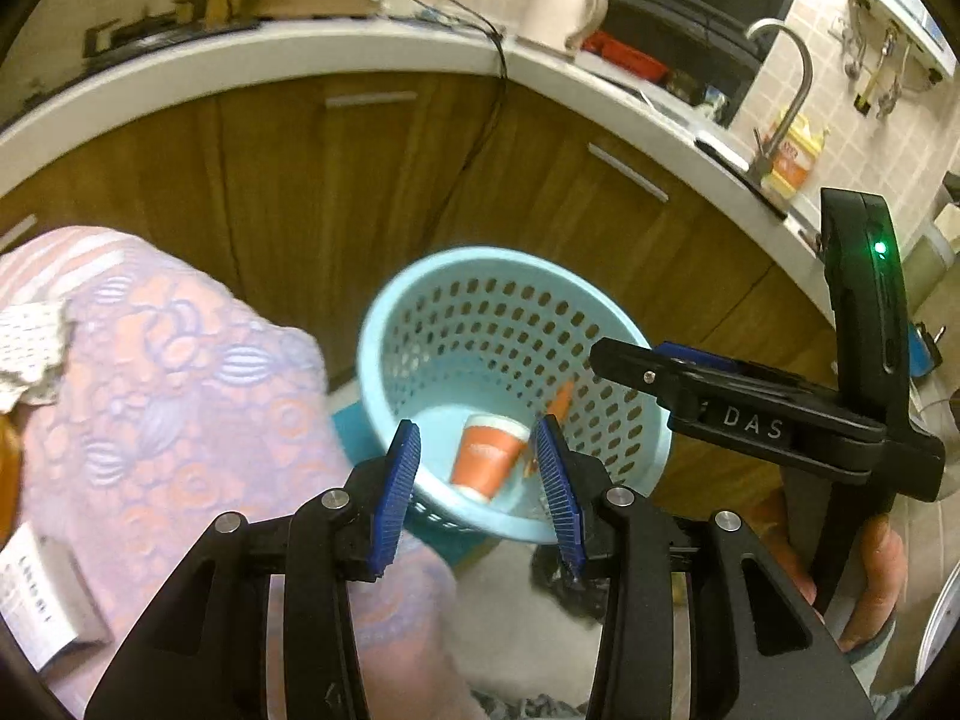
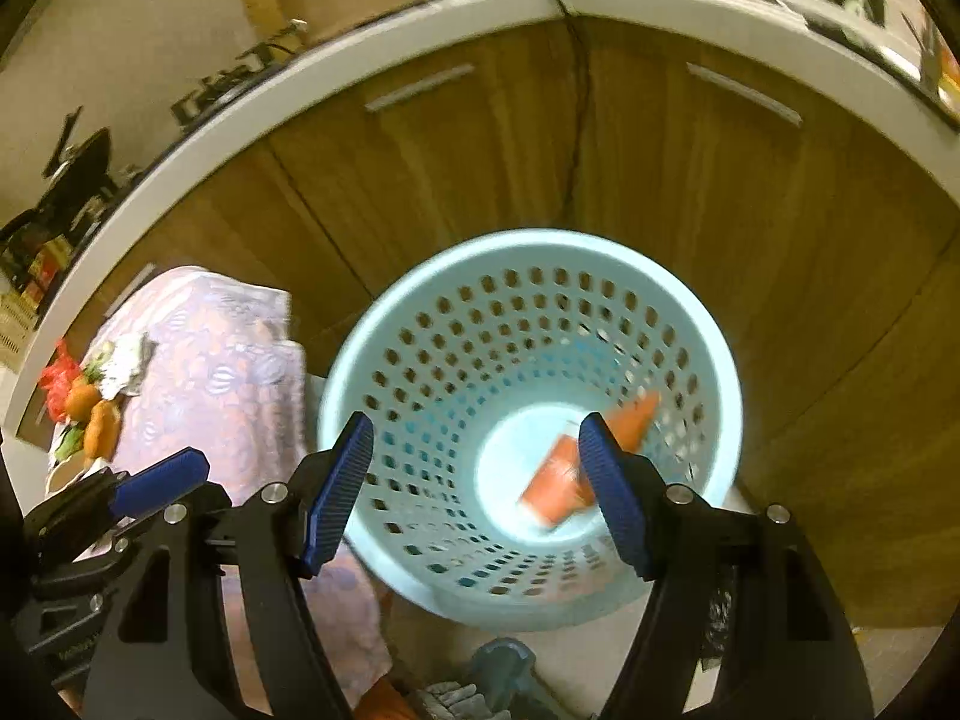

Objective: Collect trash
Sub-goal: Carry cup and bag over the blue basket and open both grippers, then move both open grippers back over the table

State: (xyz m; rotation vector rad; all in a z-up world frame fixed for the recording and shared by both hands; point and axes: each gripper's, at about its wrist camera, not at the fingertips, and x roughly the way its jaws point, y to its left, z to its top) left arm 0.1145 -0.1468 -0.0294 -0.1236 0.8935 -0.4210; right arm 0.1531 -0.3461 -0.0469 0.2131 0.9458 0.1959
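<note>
Both left tongs (image 1: 477, 486) and right tongs (image 2: 477, 489) gape empty above the blue basket (image 2: 420, 306), where an orange cup (image 1: 486, 462) and seemingly another (image 2: 636, 417) lie.

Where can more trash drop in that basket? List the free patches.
Free: basket floor left of the orange cup, bordered by the perforated wall. Crowded: the right side, where the cup and another orange piece lie against the wall.
</note>
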